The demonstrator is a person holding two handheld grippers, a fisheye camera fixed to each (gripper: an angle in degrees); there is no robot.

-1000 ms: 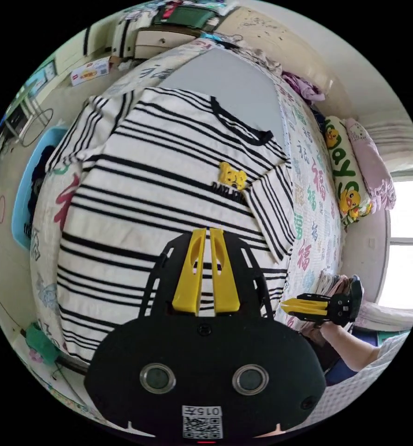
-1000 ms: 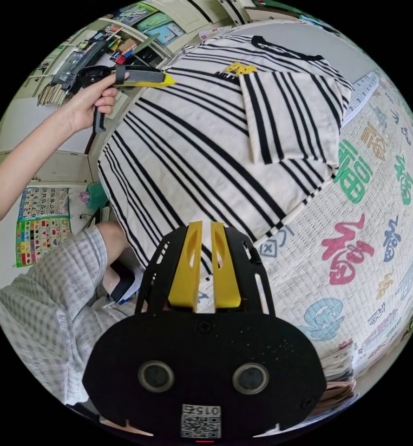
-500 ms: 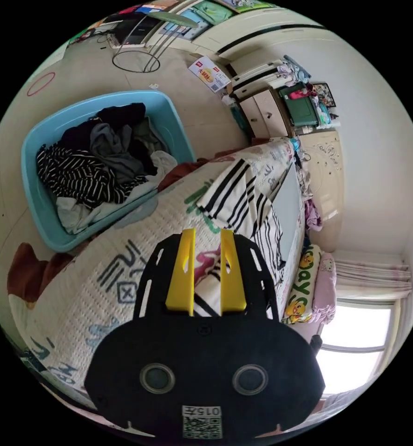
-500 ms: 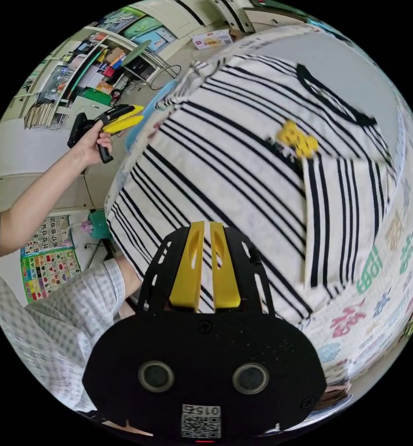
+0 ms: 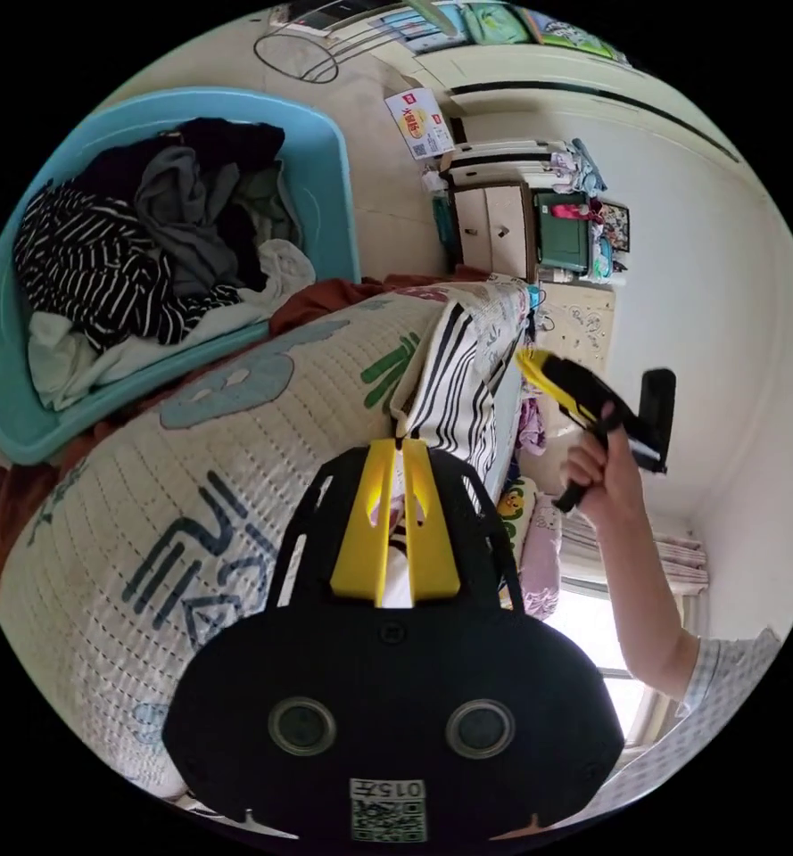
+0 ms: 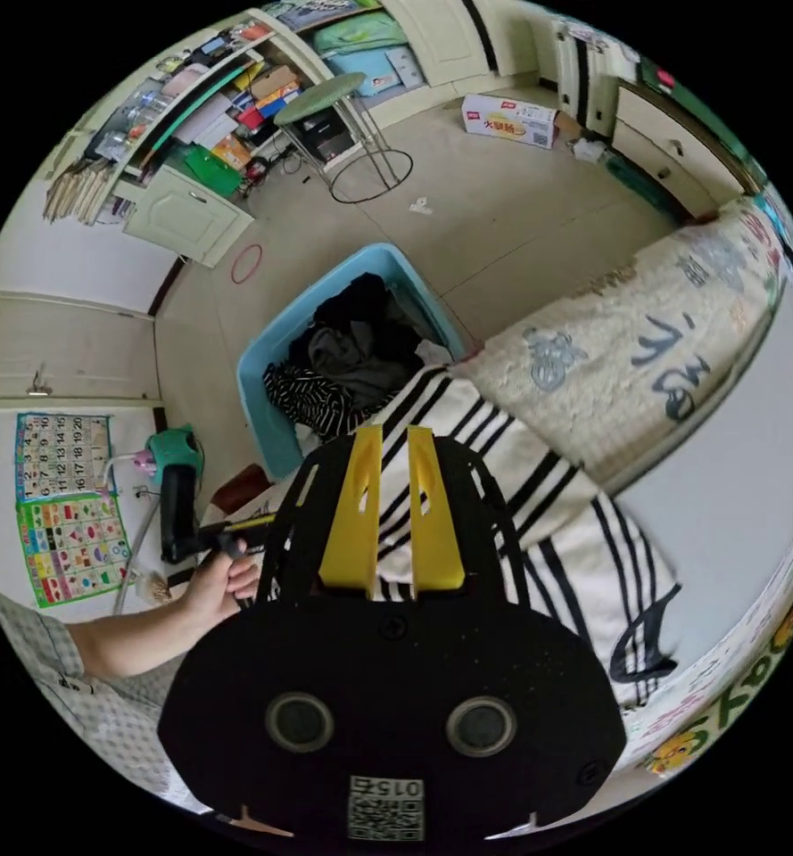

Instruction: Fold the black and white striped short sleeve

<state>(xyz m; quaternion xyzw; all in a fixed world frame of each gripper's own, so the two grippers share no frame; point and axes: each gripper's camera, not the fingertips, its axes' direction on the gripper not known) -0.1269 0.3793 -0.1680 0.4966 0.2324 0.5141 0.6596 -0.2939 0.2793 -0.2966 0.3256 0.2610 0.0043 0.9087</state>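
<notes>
Two handheld tools are seen over a bed covered with a quilted spread printed with large characters. In the left gripper view, the left tool is held low at the bed's edge, its yellow jaws nearly together, with striped cloth seen in the narrow gap between them; whether the cloth is pinched cannot be told. The black and white striped short sleeve is draped over the bed's edge just beyond. The right tool, gripped by a hand, is raised near the shirt with its jaws close together. A blue basket of dark clothes sits on the floor beside the bed.

In the right gripper view, the right tool is held narrow above the shirt, which is spread on the bed. The basket is seen beyond, and a hand holding the left tool is shown at the bed's side.
</notes>
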